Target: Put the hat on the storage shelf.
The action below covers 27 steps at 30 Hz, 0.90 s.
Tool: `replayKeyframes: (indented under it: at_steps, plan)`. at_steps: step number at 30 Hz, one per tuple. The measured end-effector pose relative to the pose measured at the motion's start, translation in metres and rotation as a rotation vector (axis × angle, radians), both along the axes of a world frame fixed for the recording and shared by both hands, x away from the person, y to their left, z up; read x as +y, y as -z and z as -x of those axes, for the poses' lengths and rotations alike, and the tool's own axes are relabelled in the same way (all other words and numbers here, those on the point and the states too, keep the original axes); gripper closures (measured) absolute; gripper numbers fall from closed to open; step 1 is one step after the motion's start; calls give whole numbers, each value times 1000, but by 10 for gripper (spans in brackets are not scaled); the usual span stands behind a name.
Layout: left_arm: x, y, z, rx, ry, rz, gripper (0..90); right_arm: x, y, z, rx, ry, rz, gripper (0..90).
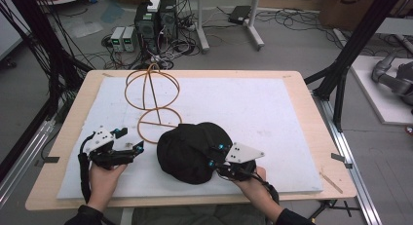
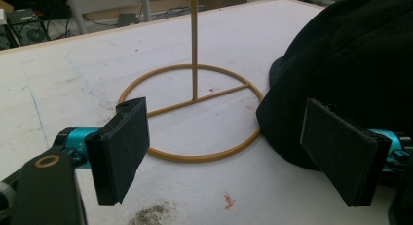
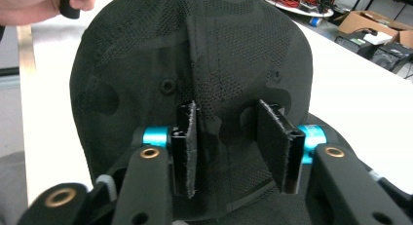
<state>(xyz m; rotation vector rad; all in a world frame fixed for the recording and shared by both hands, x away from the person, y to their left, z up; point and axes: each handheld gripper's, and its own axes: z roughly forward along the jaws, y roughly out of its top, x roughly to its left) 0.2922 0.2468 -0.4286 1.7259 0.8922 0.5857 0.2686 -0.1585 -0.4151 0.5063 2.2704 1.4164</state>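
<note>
High view shows the black cap [image 1: 195,151] lying on the white mat [image 1: 272,113] near the person's edge of the worktop [image 1: 311,113], its far rim touching or just overlapping the round base of the orange wire stand [image 1: 153,101]. The right tongs [image 1: 213,156] sit over the cap's near right side, and in the right gripper view their jaws stand apart with mesh fabric and a seam between them, the pads not yet pressing in, so nothing is gripped. The left tongs [image 1: 130,138] are also open, just beside the cap's left edge; the left gripper view has the cap's rim [image 2: 292,113] in front of one pad and the stand's base ring [image 2: 190,113] ahead between the jaws. The likely job is lifting the cap onto the stand, and several things could spoil it. Soft mesh gives little for the pads to bite, so a shallow pinch may catch only a fold and let the cap sag or slip free as it rises. Should the left tongs close too far forward, they may catch the wire ring along with the fabric and drag the stand. That stand looks light and tall, so a brush from the cap or a jaw could tip it. Lifting on one side alone would let the cap hang crooked and miss the rounded top.
</note>
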Motion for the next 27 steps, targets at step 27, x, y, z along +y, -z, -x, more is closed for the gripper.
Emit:
replayKeyframes:
  at_steps: [27]
  plan:
    - [0, -1, 0, 0, 6, 7, 183, -13, -14, 0, -54, -4, -40, 877]
